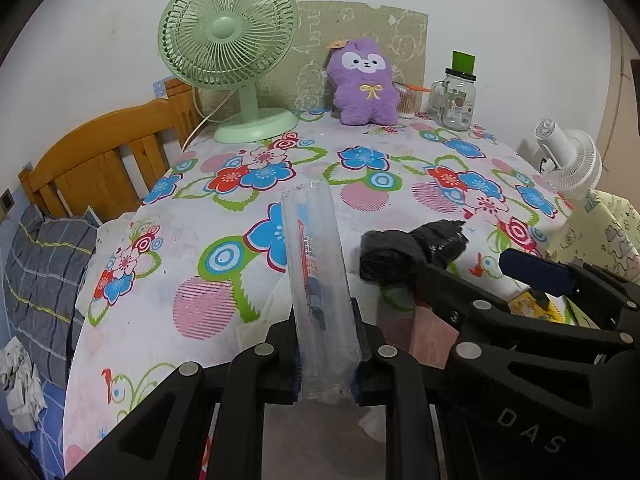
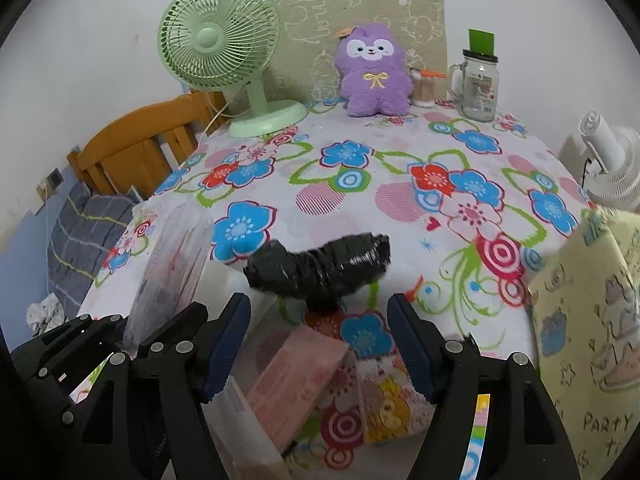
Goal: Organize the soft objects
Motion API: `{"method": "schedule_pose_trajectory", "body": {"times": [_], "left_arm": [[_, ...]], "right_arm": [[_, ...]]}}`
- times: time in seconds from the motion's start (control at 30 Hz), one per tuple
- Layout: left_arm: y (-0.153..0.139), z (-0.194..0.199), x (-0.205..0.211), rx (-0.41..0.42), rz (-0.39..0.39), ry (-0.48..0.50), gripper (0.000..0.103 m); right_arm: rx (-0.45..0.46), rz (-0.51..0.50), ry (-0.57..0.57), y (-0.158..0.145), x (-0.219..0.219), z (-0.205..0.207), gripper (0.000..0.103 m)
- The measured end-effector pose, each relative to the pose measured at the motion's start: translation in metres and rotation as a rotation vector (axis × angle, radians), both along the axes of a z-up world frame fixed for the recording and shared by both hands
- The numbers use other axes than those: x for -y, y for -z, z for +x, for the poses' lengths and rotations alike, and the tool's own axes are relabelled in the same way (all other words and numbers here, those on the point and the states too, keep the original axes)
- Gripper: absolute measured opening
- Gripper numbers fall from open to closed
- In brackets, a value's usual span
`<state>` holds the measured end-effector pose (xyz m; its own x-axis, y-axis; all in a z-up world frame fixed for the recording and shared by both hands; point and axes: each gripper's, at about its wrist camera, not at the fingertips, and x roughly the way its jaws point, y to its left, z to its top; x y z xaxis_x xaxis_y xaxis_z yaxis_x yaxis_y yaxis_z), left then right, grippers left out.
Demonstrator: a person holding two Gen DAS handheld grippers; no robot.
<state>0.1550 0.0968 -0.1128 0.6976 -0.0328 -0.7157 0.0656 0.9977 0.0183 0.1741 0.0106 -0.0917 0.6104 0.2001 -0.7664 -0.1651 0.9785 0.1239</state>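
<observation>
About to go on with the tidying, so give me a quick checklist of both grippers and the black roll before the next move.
1. Left gripper shut on the clear plastic pack: ok.
2. Right gripper open, nothing between its pads: ok.
3. Black plastic roll free of both grippers: ok.
4. Roll at rest on the floral cloth or still mid-air: cannot tell.
5. Pink packet lies just below the right gripper, not touched: ok.

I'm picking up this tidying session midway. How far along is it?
Done: a pink pack and a cartoon-print pack lie low at the table's near edge. In hand: the left gripper clamps a clear plastic packet. The right gripper is open, the black bundle beyond it. Left: both.
</observation>
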Motion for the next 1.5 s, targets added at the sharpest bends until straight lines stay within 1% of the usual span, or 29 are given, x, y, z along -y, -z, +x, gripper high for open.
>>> {"method": "schedule_pose_trajectory", "body": {"times": [0.23, 0.37, 0.4, 0.43, 0.5, 0.57, 0.6, 0.73, 1.1, 1.5], "left_arm": [[0.005, 0.016, -0.005, -0.011, 0.002, 0.006, 0.016], [0.009, 0.021, -0.007, -0.024, -0.014, 0.013, 0.016], [0.010, 0.021, -0.007, -0.027, -0.014, 0.014, 0.016], [0.012, 0.023, -0.007, -0.032, -0.014, 0.016, 0.016], [0.015, 0.024, -0.005, -0.042, -0.012, 0.024, 0.016], [0.016, 0.024, -0.005, -0.043, -0.017, 0.026, 0.016], [0.016, 0.024, -0.005, -0.043, -0.021, 0.026, 0.016], [0.015, 0.023, -0.006, -0.042, -0.028, 0.029, 0.016], [0.003, 0.012, 0.005, -0.019, -0.016, 0.027, 0.016], [-0.016, -0.016, 0.029, 0.024, 0.006, 0.039, 0.016]], "right_arm": [[0.002, -0.030, -0.040, 0.005, -0.020, 0.018, 0.074], [-0.004, -0.044, -0.057, 0.011, -0.029, 0.028, 0.073], [-0.015, -0.038, -0.058, 0.013, -0.029, 0.030, 0.069], [-0.042, -0.021, -0.062, 0.018, -0.029, 0.034, 0.057], [-0.064, -0.012, -0.059, 0.024, -0.030, 0.037, 0.049], [-0.043, -0.033, -0.056, 0.023, -0.032, 0.036, 0.041], [-0.039, -0.039, -0.056, 0.023, -0.033, 0.036, 0.035], [-0.034, -0.042, -0.055, 0.022, -0.032, 0.034, 0.030], [-0.005, -0.050, -0.018, 0.007, -0.019, 0.018, 0.028], [0.041, -0.051, 0.019, -0.017, 0.005, -0.016, 0.028]]}}
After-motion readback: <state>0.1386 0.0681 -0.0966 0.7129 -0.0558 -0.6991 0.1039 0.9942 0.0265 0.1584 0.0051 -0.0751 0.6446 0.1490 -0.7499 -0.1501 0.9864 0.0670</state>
